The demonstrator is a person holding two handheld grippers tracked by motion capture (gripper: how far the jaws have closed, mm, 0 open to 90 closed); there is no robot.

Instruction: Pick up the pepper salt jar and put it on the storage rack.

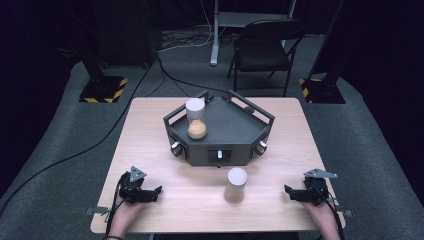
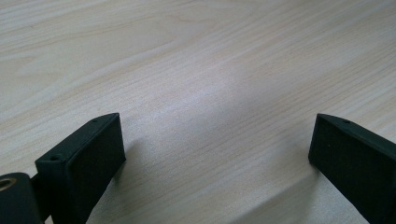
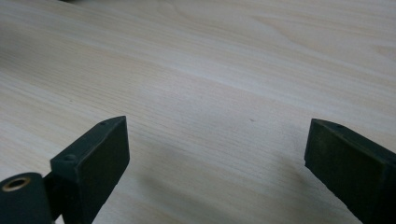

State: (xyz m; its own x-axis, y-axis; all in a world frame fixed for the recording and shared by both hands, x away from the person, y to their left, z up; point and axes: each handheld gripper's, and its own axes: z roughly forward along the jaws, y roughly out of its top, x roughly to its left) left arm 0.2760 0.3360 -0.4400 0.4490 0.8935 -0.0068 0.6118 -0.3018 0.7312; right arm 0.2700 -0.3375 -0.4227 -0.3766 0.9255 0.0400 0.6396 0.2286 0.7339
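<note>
The table [image 1: 150, 210] carries a dark tray [image 1: 235, 131] at twelve o'clock with one hourglass [image 1: 196, 119] on its left side. A second hourglass [image 1: 235, 185] stands at six, between the grippers. Left gripper [image 1: 159, 192] and right gripper [image 1: 287, 192] rest with jaws wide, empty. Approach it level and grip it at mid-height, so it stays upright.

A pale wooden surface [image 1: 165, 200] with fine streaked grain is seen. The dark grey angular tray [image 1: 235, 127] is fitted with small silvery knobs. The hourglass with a white cap [image 1: 196, 118] is filled with orange-tan sand; the beige cylinder with a whitish top [image 1: 235, 185] is plain. Each black hand-held gripper, left [image 1: 152, 194] and right [image 1: 291, 193], is topped by a grey three-cornered plate. Yellow-and-black hazard stripes are borne by the black stand bases [image 1: 104, 89] on grey carpet [image 1: 45, 145].
</note>
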